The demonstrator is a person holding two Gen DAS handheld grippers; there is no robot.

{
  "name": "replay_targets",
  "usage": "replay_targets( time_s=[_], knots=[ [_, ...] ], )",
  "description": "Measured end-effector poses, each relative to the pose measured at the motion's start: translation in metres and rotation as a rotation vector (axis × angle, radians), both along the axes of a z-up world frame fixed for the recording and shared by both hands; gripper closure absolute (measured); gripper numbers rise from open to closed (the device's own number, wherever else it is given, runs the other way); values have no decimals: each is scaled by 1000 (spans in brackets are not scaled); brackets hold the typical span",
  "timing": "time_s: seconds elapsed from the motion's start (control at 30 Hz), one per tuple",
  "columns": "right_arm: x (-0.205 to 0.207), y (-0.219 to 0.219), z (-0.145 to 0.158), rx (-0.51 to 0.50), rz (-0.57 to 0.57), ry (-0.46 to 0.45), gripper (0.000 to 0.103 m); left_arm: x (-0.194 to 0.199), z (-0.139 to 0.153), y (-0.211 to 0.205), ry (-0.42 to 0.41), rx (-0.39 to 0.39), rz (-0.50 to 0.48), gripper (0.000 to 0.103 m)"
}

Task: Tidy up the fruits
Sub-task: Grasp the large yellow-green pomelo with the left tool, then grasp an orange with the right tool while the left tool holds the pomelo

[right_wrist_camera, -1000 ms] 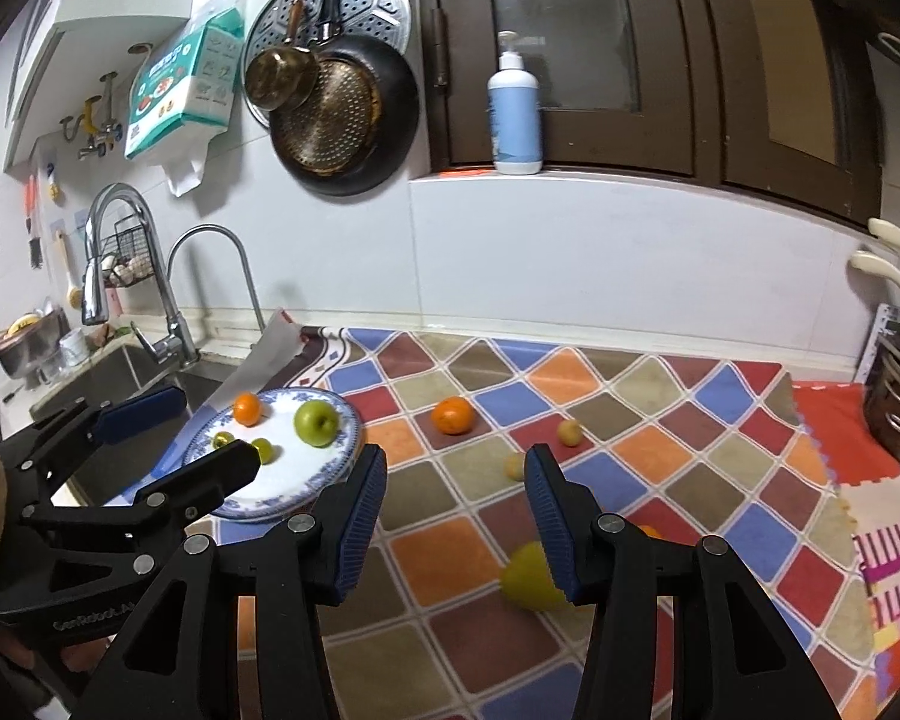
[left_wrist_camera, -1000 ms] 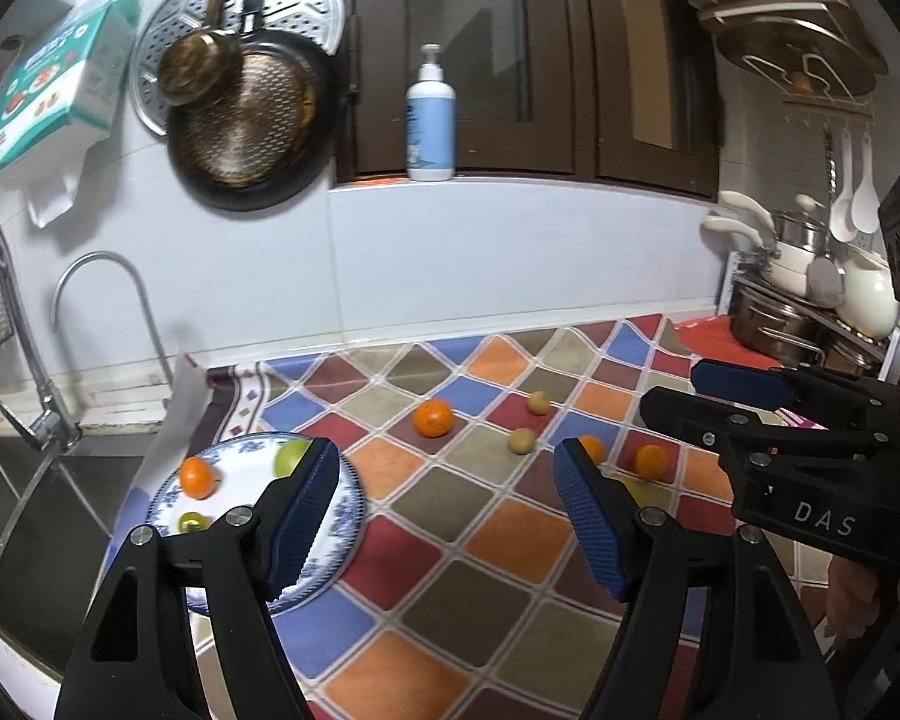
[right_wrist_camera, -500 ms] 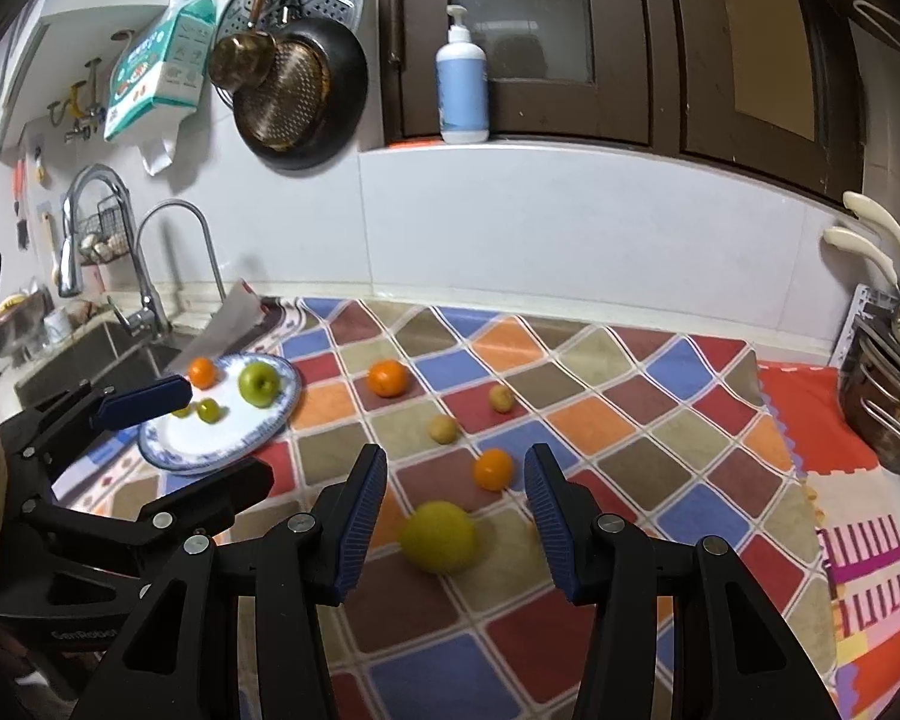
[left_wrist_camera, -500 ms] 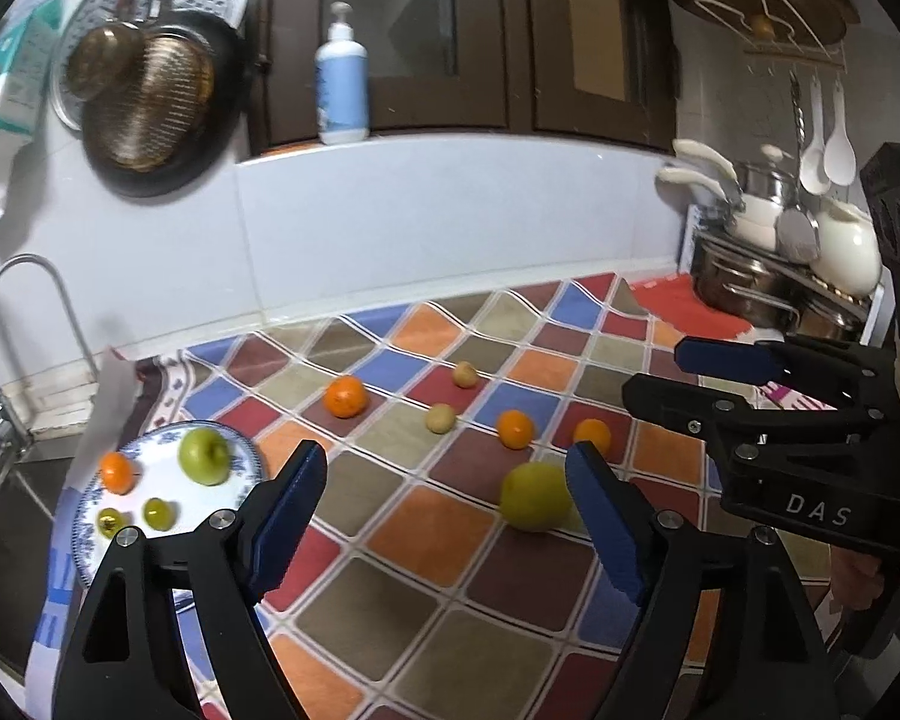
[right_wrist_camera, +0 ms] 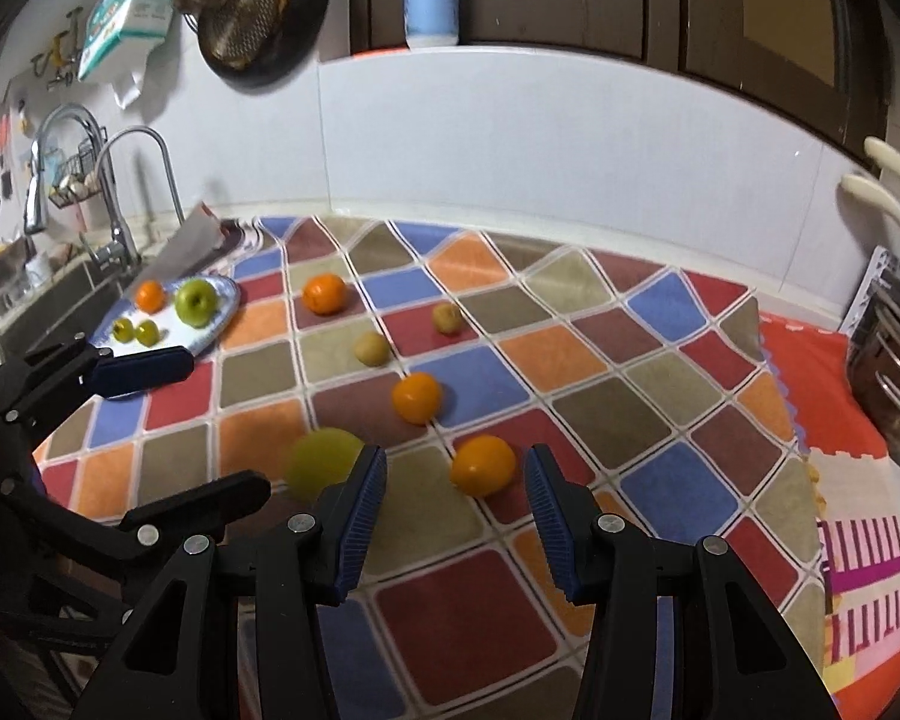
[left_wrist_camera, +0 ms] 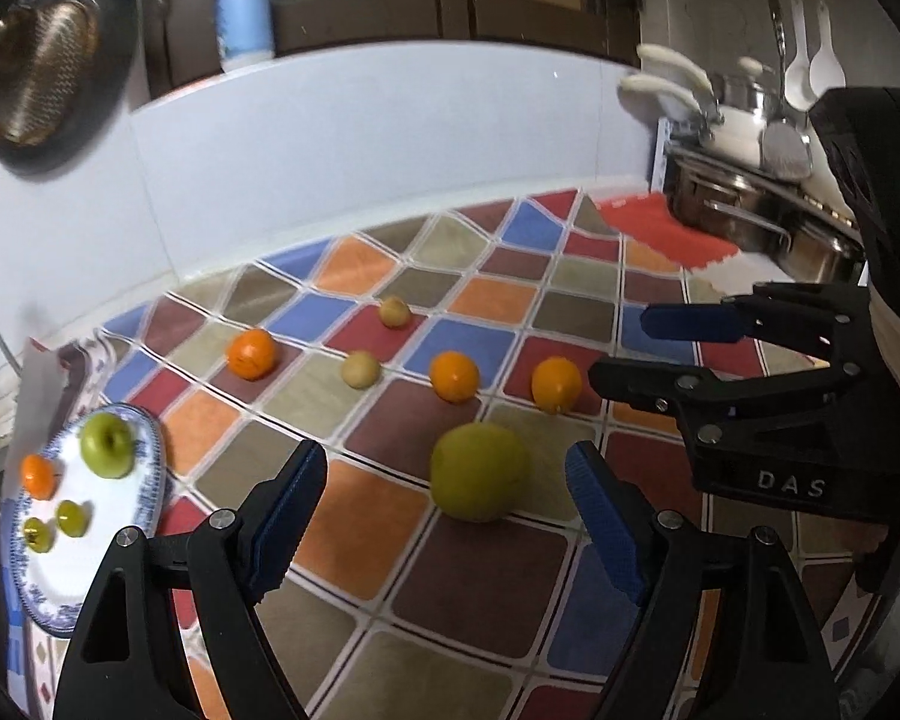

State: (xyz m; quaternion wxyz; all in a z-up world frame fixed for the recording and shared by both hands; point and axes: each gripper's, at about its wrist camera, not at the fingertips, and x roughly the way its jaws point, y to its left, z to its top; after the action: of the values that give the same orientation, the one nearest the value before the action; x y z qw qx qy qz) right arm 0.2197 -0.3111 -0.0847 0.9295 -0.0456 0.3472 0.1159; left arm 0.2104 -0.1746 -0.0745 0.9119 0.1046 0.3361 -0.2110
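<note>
On the checked mat, between the spread jaws of the left gripper, sits a big green fruit (blurred, touching neither pad), so that tool is released and grasps nothing. Just beyond it lies an orange, which in the right view sits between the parted jaws of the right gripper, also released and empty. A second orange lies a little farther toward the wall, then two small tan fruits and a third orange. At the mat's left edge by the sink, a blue-rimmed plate carries a green apple, a small orange and two small green fruits.
</note>
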Motion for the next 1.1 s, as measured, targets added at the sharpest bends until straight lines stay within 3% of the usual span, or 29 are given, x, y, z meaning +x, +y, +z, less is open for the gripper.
replay_targets(
  time_s=[0.37, 0.57, 0.7, 1.1],
  knots=[
    [37, -12, -38, 17, 14, 109, 54, 25, -30, -16, 102, 12, -33, 24],
    [49, -15, -46, 29, 20, 128, 54, 35, -38, -19, 146, -9, -46, 37],
    [56, -14, -51, 54, 26, 152, 54, 42, -43, -17, 191, -39, -52, 52],
    [66, -5, -59, 42, 37, 167, 55, 46, -36, -1, 168, -31, 26, 52]
  ],
)
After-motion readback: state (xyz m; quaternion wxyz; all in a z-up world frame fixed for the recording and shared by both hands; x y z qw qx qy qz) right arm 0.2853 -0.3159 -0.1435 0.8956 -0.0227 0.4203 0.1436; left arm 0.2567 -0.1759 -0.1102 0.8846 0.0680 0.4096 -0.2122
